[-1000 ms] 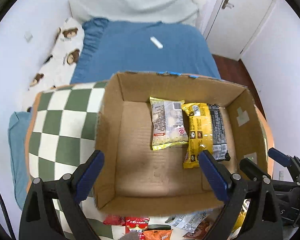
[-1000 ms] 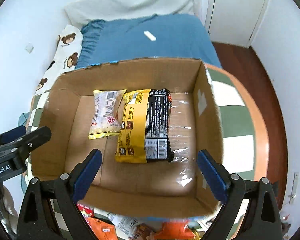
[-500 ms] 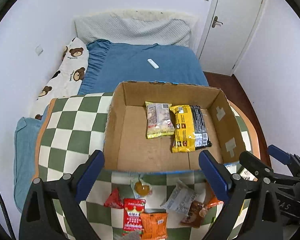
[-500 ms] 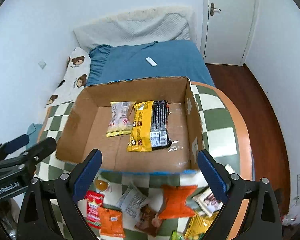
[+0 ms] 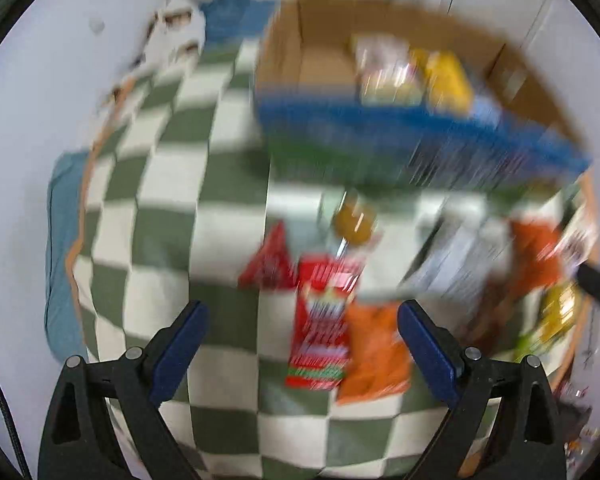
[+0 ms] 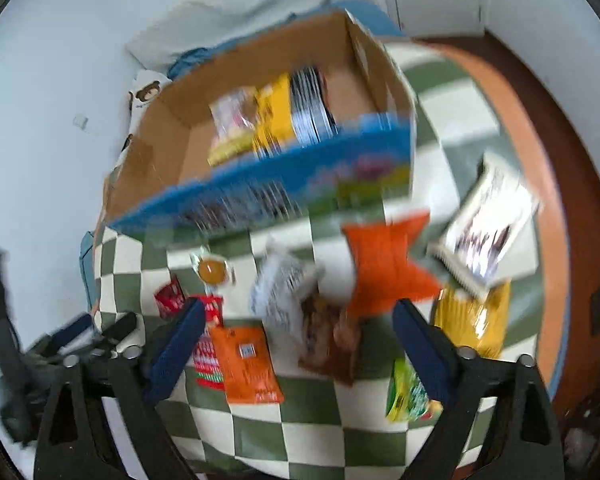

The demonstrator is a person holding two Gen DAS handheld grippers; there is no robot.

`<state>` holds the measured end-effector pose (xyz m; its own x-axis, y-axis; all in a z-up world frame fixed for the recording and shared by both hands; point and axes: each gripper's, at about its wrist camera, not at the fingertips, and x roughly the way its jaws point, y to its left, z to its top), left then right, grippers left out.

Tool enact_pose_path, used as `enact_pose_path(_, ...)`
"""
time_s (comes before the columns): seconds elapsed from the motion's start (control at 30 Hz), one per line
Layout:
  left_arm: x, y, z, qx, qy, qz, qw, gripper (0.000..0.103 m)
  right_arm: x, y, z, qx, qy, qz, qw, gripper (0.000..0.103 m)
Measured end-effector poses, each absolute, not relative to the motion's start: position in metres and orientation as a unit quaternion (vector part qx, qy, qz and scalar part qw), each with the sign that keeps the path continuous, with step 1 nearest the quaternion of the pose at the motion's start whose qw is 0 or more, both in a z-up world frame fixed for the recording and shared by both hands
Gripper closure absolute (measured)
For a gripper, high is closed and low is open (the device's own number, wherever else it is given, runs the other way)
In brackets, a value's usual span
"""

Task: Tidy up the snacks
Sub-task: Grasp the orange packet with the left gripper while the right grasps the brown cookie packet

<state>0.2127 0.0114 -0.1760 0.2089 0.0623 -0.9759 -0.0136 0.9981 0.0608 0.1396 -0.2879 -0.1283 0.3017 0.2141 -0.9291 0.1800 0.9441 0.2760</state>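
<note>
Both views are motion-blurred. A cardboard box [image 5: 300, 56] [image 6: 172, 140] with a blue printed front stands at the far side of the checkered table [image 5: 160, 208] [image 6: 308, 432]. It holds a pale packet [image 6: 232, 124] and a yellow-black packet [image 6: 288, 116]. Several loose snack packets lie in front of it: a red packet [image 5: 320, 344], an orange packet [image 5: 376, 356] [image 6: 248, 364], a silver packet [image 6: 284, 292] and an orange pouch [image 6: 388, 268]. My left gripper [image 5: 302, 344] is open and empty above the red packet. My right gripper [image 6: 296, 344] is open and empty above the packets.
A blue bed [image 6: 352, 10] with a bear-print pillow [image 5: 176, 28] lies behind the table. The table's orange rim [image 6: 540, 184] curves along the right, with wooden floor [image 6: 588, 152] beyond. White walls stand on the left. More packets [image 6: 476, 320] lie at the right.
Both grippers have pulled back from the box and tilted down toward the loose snacks on the table. The box now sits farther up in both views. Both stay open and empty.
</note>
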Motion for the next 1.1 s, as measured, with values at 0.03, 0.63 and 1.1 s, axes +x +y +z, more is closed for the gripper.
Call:
enact_pose_path(0.03, 0.209, 0.012, -0.189, 0.022, 0.640, 0.027, 0.767, 0.006, 0.136, -0.289, -0.136, 0.169, 0.597, 0.008, 0.784, 0.028)
enact_pose_path(0.63, 0.187, -0.073, -0.304, 0.052, 0.709, -0.016, 0.703, 0.026, 0.113, -0.292, -0.211, 0.171, 0.642, -0.020, 0.747, 0.042)
enact_pose_path(1.1, 0.196, -0.004, -0.298, -0.038, 0.715, 0.020, 0.698, 0.039, 0.131, -0.251, -0.248, 0.082, 0.653, -0.030, 0.753, 0.043)
